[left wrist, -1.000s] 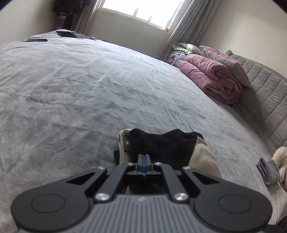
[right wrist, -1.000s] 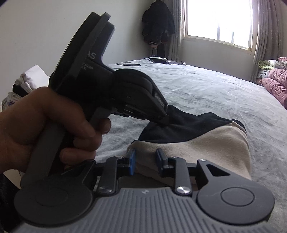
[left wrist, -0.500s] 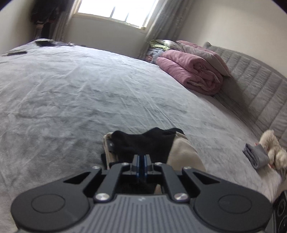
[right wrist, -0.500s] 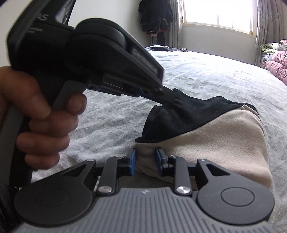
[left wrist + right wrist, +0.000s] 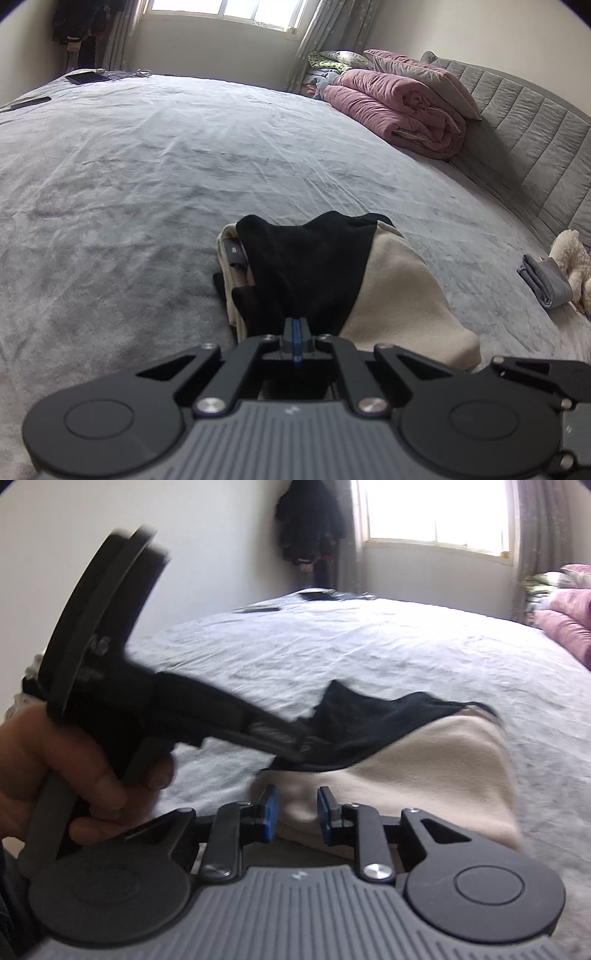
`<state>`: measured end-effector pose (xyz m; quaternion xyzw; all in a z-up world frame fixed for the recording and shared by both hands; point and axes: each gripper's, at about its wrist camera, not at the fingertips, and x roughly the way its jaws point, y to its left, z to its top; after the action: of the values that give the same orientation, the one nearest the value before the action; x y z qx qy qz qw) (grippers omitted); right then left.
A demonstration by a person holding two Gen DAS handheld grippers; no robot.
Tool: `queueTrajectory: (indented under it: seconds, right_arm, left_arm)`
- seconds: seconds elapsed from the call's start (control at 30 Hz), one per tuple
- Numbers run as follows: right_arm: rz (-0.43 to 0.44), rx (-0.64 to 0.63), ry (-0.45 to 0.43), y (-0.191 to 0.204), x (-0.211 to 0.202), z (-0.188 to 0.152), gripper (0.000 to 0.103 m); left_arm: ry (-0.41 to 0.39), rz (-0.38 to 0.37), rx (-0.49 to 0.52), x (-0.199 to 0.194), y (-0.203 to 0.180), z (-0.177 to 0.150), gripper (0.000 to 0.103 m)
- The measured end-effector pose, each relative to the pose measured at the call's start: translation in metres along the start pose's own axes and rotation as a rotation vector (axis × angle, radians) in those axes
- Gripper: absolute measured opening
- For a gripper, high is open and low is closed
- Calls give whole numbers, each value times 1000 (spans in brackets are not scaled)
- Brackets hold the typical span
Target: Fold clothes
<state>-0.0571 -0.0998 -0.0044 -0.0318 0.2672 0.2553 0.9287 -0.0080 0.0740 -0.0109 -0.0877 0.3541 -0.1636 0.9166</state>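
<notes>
While my left hand-held gripper (image 5: 295, 328) pinches the folded black-and-cream fleece garment (image 5: 332, 280), my right hand-held gripper (image 5: 294, 812) closes around its cream near edge, directly ahead.

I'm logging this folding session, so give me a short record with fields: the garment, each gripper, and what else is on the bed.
garment: black and cream garment, partly folded, lying on the grey bed
left gripper: shut on the black part of the garment
right gripper: jaws closing, cream fabric between them, pads not yet pressing
person: hand holding the left gripper's handle
bedding: rolled pink blanket by the headboard
other items: small folded grey cloth beside a plush toy; dark flat devices at the far edge
</notes>
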Motion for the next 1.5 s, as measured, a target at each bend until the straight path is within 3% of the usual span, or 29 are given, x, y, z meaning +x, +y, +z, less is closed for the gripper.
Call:
queueTrajectory:
  seconds: [0.23, 0.4, 0.73, 0.93, 1.13, 1.17, 1.2, 1.33, 1.5]
  right_arm:
    - [-125, 138, 26, -58, -27, -9, 18]
    - [-116, 109, 87, -55, -9, -19, 0]
    - [-162, 106, 75, -63, -15, -13, 0]
    - [-125, 139, 115, -72, -4, -22, 0]
    - [-106, 195, 72, -81, -22, -25, 0]
    - [-120, 200, 65, -83, -27, -25, 7]
    - [-155, 200, 60, -86, -31, -26, 23]
    - [-169, 248, 48, -104, -40, -33, 25]
    - [-102, 339, 35, -112, -38, -34, 25]
  left_arm:
    - [-4, -1, 4, 1, -1, 0, 2]
    - [-5, 0, 7, 3, -1, 0, 3]
    - [-21, 10, 24, 1, -4, -3, 2]
    - [-10, -2, -1, 3, 0, -1, 3]
    - [-16, -1, -44, -8, -2, 0, 3]
    - [-19, -11, -69, -12, -1, 0, 3]
    - [-22, -22, -95, -15, 1, 1, 4]
    - [-48, -103, -222, -26, 14, 0, 9]
    - [-38, -47, -187, -20, 4, -4, 13]
